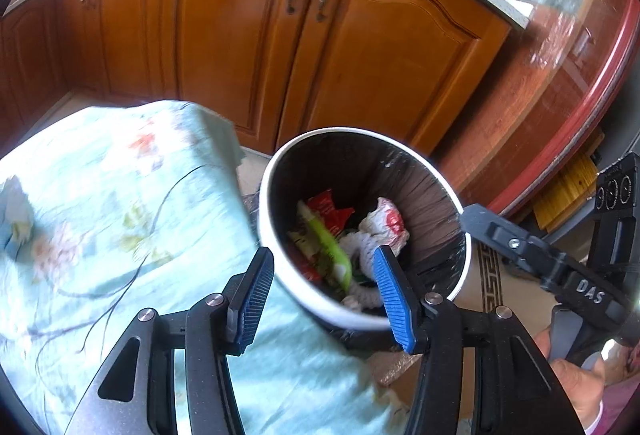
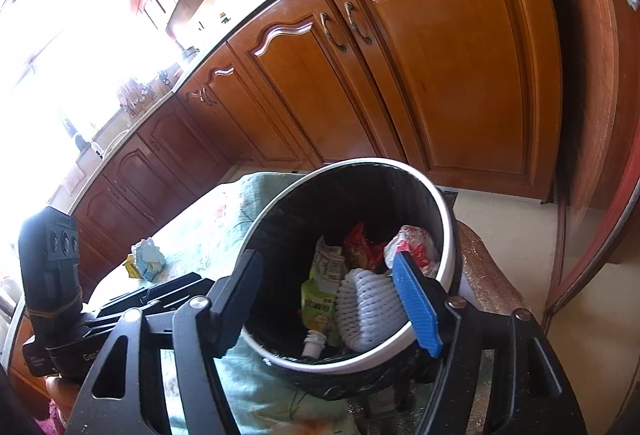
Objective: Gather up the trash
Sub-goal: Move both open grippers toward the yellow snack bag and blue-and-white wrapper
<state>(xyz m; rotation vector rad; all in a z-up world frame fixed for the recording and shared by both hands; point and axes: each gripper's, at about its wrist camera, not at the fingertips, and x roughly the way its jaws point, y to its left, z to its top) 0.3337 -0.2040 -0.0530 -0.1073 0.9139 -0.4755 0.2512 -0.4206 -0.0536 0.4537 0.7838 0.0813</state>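
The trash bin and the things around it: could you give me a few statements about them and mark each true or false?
1. The trash bin already has rubbish in it. True: wrappers and a white foam net lie inside.
2. The left gripper is clamped on a wrapper. False: it is open and holds nothing.
3. A crumpled tissue lies on the floral cloth. True.
4. The cabinet doors behind the bin stand open. False: they are closed.
5. The right gripper carries a bottle. False: it is open and empty, above the bin.
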